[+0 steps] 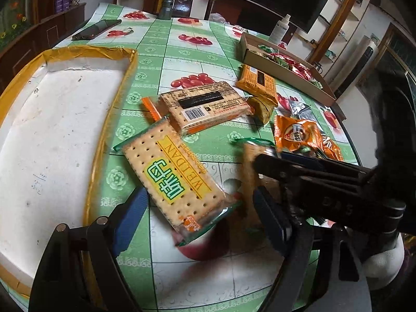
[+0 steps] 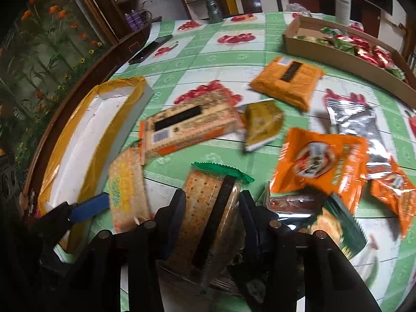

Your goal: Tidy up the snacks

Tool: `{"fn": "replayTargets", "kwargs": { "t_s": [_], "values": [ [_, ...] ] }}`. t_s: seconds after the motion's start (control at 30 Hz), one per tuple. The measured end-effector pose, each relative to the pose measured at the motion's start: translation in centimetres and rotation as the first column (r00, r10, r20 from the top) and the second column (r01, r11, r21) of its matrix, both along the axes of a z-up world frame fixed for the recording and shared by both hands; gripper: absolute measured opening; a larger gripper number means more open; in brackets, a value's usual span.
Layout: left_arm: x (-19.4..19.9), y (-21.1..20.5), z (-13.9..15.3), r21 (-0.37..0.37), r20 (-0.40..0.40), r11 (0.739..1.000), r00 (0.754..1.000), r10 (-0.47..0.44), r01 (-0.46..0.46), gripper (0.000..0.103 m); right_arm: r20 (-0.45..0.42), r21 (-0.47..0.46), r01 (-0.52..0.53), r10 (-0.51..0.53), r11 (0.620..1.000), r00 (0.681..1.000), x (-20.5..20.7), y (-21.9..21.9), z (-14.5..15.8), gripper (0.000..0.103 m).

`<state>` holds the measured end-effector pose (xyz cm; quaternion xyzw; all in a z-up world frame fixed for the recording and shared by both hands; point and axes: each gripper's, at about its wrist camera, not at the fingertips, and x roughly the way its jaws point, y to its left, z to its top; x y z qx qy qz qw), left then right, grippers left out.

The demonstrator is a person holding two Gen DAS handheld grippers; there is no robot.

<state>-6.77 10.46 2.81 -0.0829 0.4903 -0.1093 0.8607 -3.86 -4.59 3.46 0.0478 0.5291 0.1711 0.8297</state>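
My left gripper [image 1: 200,218] is open, its blue fingers on either side of a green-edged WEIDAN cracker pack [image 1: 176,179] lying on the table; the pack also shows in the right wrist view [image 2: 127,189]. My right gripper [image 2: 212,205] is shut on another green-edged cracker pack [image 2: 208,202], held on edge above the table; this pack shows blurred in the left wrist view [image 1: 251,161]. A white tray with a gold rim [image 1: 114,109] lies left of the packs.
An orange-edged cracker pack [image 1: 205,106], an orange wafer pack [image 1: 257,80], orange snack bags [image 2: 322,161], a silver pouch [image 2: 358,122] and a small olive pack [image 2: 262,124] lie on the green tablecloth. A cardboard tray [image 2: 338,57] of red and green snacks stands far right.
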Motion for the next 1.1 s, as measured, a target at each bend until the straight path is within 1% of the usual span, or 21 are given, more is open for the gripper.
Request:
{"fn": "replayTargets", "kwargs": {
  "t_s": [0.1,0.13,0.17,0.2,0.23,0.27,0.3,0.33,0.43,0.53,0.57,0.63,0.7,0.77,0.83,0.87,1.0,1.1],
  "values": [
    [1.0,-0.6,-0.2,0.028,-0.009,0.999,1.000,0.026,-0.026,0.083,-0.012,0.005,0.034,-0.034,0.999,0.999,-0.2,-1.9,0.1,0.043],
    [1.3,-0.7,-0.3,0.039,-0.008,0.999,0.999,0.036,-0.036,0.083,-0.013,0.022,0.045,-0.045,0.999,0.999,-0.3,-2.6,0.1,0.046],
    [1.5,-0.9,-0.4,0.060,-0.004,0.997,0.999,0.043,-0.043,0.082,-0.012,0.060,0.047,-0.046,0.997,0.999,-0.5,-3.2,0.2,0.048],
    [1.8,-1.3,-0.6,0.101,0.004,0.994,0.999,0.047,-0.047,0.077,-0.012,0.087,0.047,-0.046,0.995,0.999,-0.7,-3.6,0.3,0.048],
    [1.9,-1.5,-0.8,0.139,0.014,0.989,0.999,0.049,-0.050,0.065,-0.011,0.105,0.048,-0.047,0.993,0.999,-0.9,-3.9,0.3,0.048],
    [1.8,-1.7,-1.0,0.174,0.029,0.984,0.999,0.043,-0.047,0.059,-0.010,0.121,0.048,-0.047,0.992,0.999,-1.0,-4.2,0.4,0.048],
    [1.7,-1.8,-1.1,0.191,0.037,0.980,0.999,0.040,-0.046,0.058,-0.007,0.128,0.041,-0.040,0.991,0.999,-1.2,-4.3,0.4,0.048],
    [1.5,-1.7,-1.1,0.192,0.043,0.980,0.998,0.039,-0.047,0.055,-0.003,0.125,0.030,-0.030,0.992,1.000,-1.3,-4.1,0.5,0.048],
    [0.7,-0.5,-0.6,0.127,0.042,0.990,0.998,0.050,-0.055,0.053,0.014,0.095,-0.001,0.000,0.995,1.000,-1.6,-2.9,0.5,0.049],
    [-0.1,0.3,-0.3,0.091,0.041,0.994,0.998,0.053,-0.057,0.048,0.021,0.045,-0.011,0.010,0.999,1.000,-1.7,-1.5,0.2,0.056],
    [-0.2,0.4,-0.2,0.081,0.039,0.995,0.998,0.053,-0.056,0.048,0.021,0.033,-0.012,0.011,0.999,1.000,-1.6,-1.1,0.0,0.059],
    [-0.9,0.8,0.1,0.051,0.043,0.997,0.998,0.053,-0.056,0.047,0.035,-0.033,-0.008,0.009,0.999,0.999,-1.7,-0.1,-0.4,0.061],
    [-1.5,1.1,0.4,0.029,0.052,0.998,0.997,0.054,-0.055,0.047,0.065,-0.089,-0.007,0.013,0.996,0.998,-1.9,0.8,-0.6,0.061],
    [-2.0,1.4,0.8,0.007,0.059,0.999,0.997,0.052,-0.052,0.046,0.082,-0.137,-0.007,0.018,0.990,0.996,-2.2,1.4,-0.7,0.056],
    [-2.3,1.6,1.1,-0.021,0.062,0.999,0.997,0.052,-0.050,0.046,0.079,-0.129,-0.013,0.024,0.992,0.997,-2.4,1.5,-0.6,0.050],
    [-2.6,1.8,1.3,-0.039,0.065,0.998,0.996,0.053,-0.050,0.046,0.074,-0.123,-0.016,0.026,0.992,0.997,-2.5,1.5,-0.5,0.048],
    [-3.6,2.9,2.2,-0.085,0.088,0.995,0.994,0.065,-0.058,0.046,0.068,-0.073,-0.010,0.015,0.997,0.998,-3.3,0.9,0.0,0.048],
    [-4.5,4.3,3.1,-0.134,0.112,0.988,0.989,0.092,-0.077,0.046,0.085,-0.029,-0.005,0.007,1.000,0.996,-4.1,0.5,1.2,0.048]
  ]
}}
